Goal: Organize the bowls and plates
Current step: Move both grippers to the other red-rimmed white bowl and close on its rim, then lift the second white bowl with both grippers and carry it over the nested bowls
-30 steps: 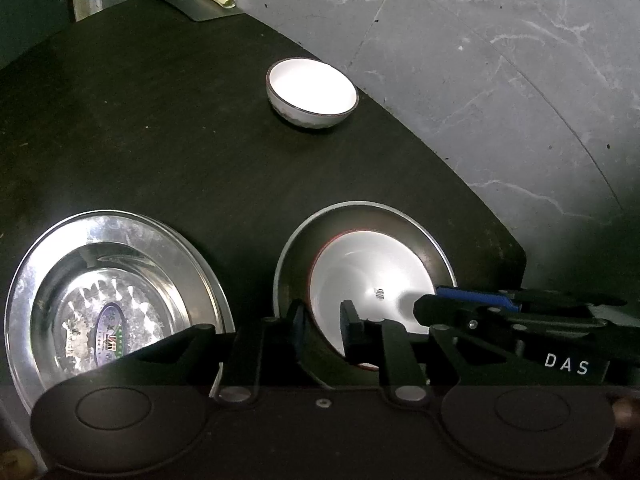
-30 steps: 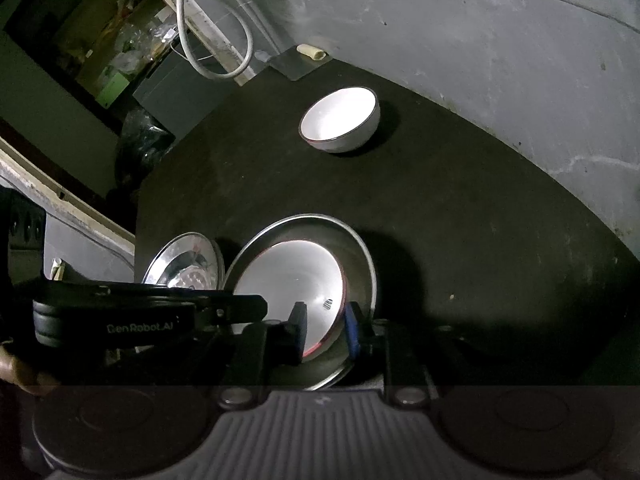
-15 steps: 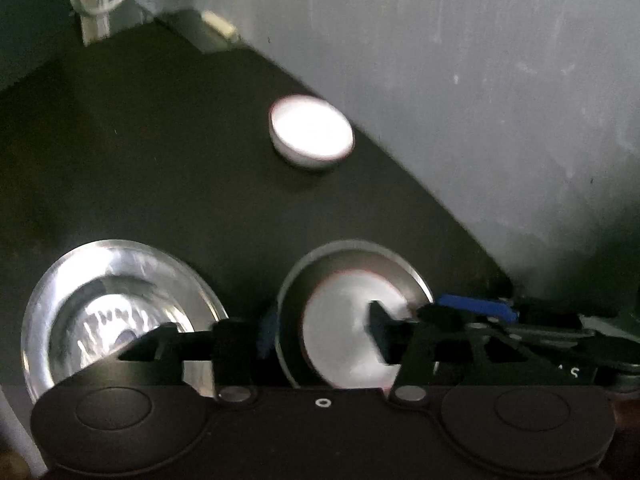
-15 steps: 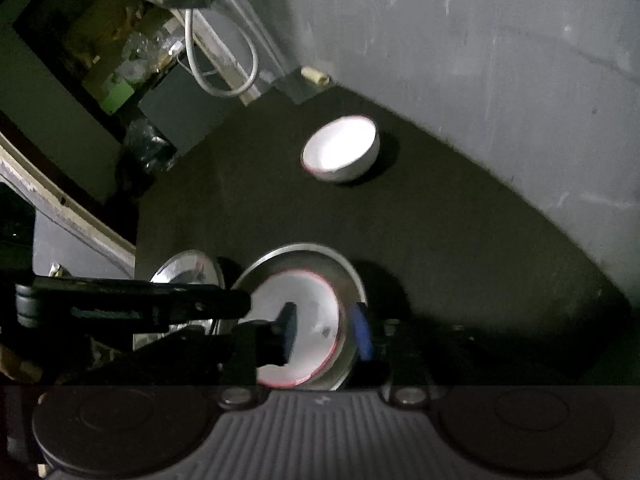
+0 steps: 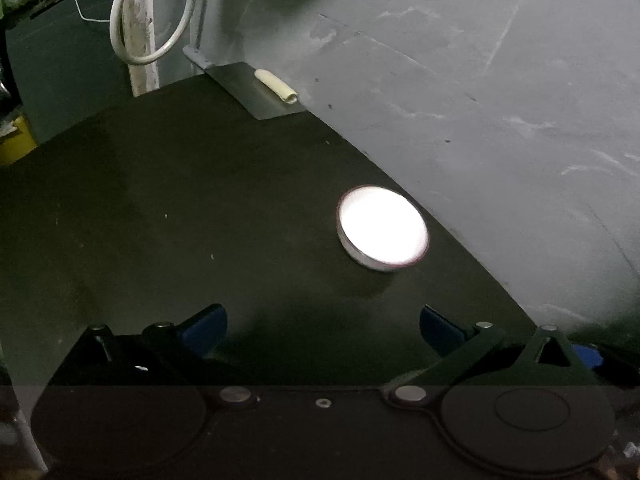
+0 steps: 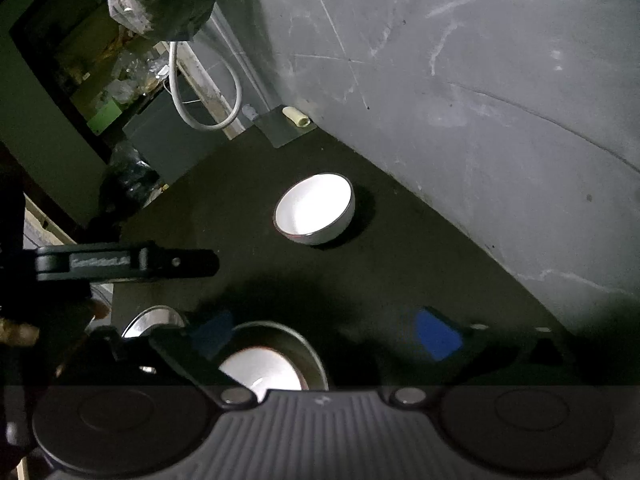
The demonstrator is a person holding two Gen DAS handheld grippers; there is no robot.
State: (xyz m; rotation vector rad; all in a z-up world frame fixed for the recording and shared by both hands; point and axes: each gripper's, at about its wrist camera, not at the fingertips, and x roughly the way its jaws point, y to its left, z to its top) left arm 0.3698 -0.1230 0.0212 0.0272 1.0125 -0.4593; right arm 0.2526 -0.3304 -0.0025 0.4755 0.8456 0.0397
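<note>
A white bowl (image 5: 382,228) stands alone on the dark table near the grey wall, also in the right wrist view as the white bowl (image 6: 314,208). My left gripper (image 5: 322,328) hangs short of it, jaws opening wide, nothing between the blue pads. My right gripper (image 6: 324,336) is opening too and holds nothing. Under its left finger sits a steel dish (image 6: 298,338) with a red-rimmed white bowl (image 6: 260,370) lying in it. A second steel plate (image 6: 154,320) lies to the left, mostly hidden.
A cleaver blade (image 5: 256,92) with a pale handle (image 5: 276,87) lies at the table's far corner by the wall. A white cable loop (image 5: 120,32) hangs behind it. The left tool's black frame (image 6: 120,264) crosses the right wrist view at left.
Both grippers let go of the red-rimmed bowl in the steel dish, opened wide and drew back upward. The dishes dropped out of the left wrist view; the lone bowl came closer.
</note>
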